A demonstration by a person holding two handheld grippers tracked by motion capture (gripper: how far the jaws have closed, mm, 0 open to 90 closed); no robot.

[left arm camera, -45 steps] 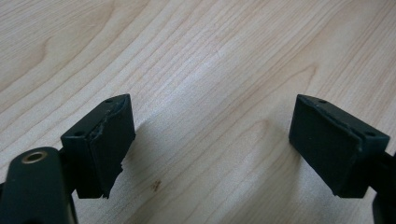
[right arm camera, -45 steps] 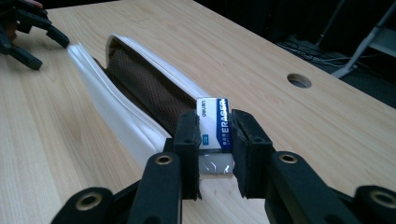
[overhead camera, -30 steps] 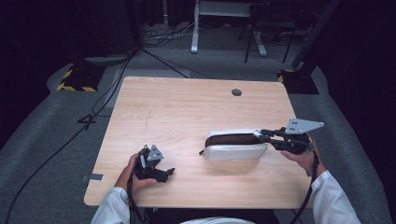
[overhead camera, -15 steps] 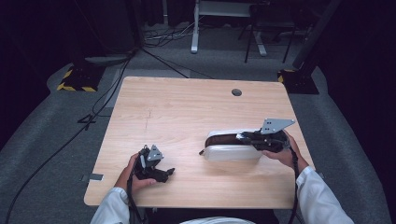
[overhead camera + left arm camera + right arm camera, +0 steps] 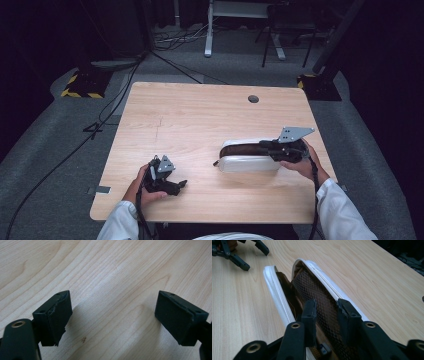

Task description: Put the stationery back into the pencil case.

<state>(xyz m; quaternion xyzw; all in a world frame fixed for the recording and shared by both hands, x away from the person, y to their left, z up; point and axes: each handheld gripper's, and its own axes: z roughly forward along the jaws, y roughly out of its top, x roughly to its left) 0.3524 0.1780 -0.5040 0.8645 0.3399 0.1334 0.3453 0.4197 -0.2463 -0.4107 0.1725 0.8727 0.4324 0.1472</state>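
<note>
In the right gripper view the near end of the white pouch [image 5: 277, 293] lies hidden beneath the right claw [image 5: 327, 315], and the brown mesh [image 5: 318, 292] inside runs down behind the jaws, so whether the pads press anything cannot be told; the left claw [image 5: 237, 252] far off is cut by the top-left corner there. In the high view the left hand [image 5: 142, 187] covers much of its claw, whose jaws are too small to judge, and both sleeves are cut off by the bottom edge. The left gripper view crops both jaw bases at its lower edge.
</note>
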